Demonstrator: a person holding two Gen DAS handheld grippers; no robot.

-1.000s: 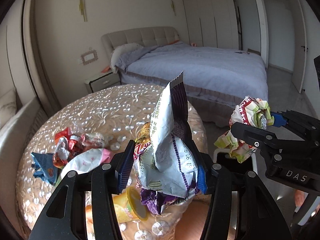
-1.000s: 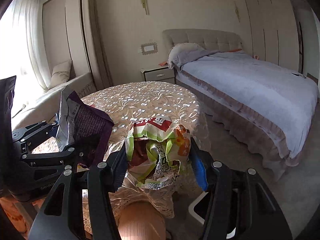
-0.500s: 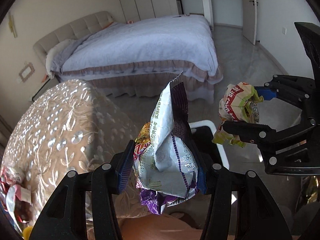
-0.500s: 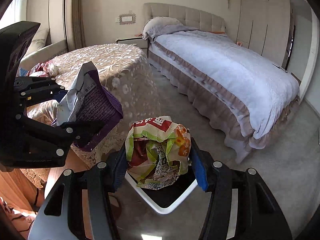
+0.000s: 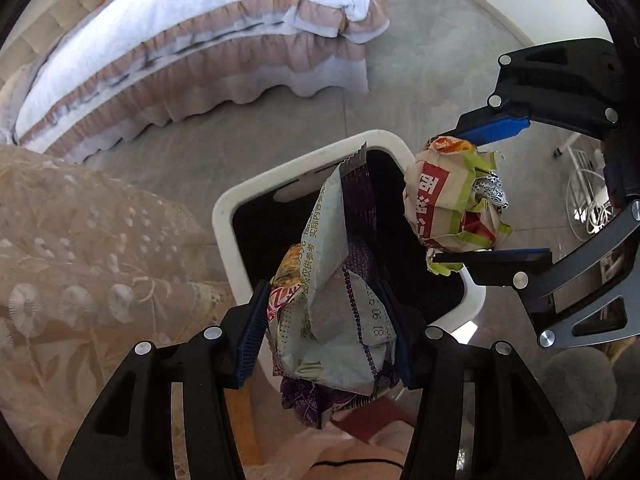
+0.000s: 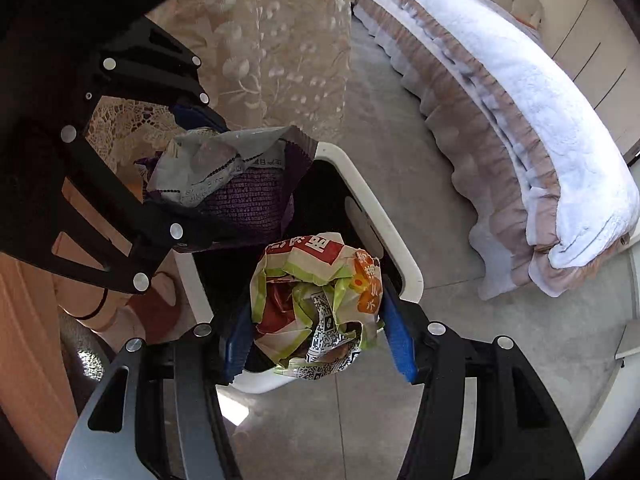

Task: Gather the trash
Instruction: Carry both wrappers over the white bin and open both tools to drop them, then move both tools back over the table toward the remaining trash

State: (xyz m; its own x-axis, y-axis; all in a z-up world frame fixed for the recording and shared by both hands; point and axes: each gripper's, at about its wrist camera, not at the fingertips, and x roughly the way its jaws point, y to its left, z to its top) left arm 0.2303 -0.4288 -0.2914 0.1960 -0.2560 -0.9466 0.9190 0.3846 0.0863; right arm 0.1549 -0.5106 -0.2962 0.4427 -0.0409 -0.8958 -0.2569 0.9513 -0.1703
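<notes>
- Both sets of fingers are clamped on trash: the left gripper [image 5: 326,332] pinches a crumpled silver-and-purple snack bag [image 5: 340,280], and the right gripper [image 6: 316,332] pinches a balled red-and-green wrapper [image 6: 316,304].
- Each bundle hangs directly over the white-rimmed bin [image 5: 224,216], which stands on the floor [image 5: 420,80] just beside the lace-draped tabletop [image 5: 80,260], with the bed [image 5: 180,32] further beyond the bin.
- As for progress, these two pieces look collected and carried to the bin; the drop itself is not yet done, since neither piece has left its fingers.
- Inside, the bin is lined in black and too dark to tell whether anything already lies there.
- Whether more trash remains on the tabletop cannot be told from these views.
</notes>
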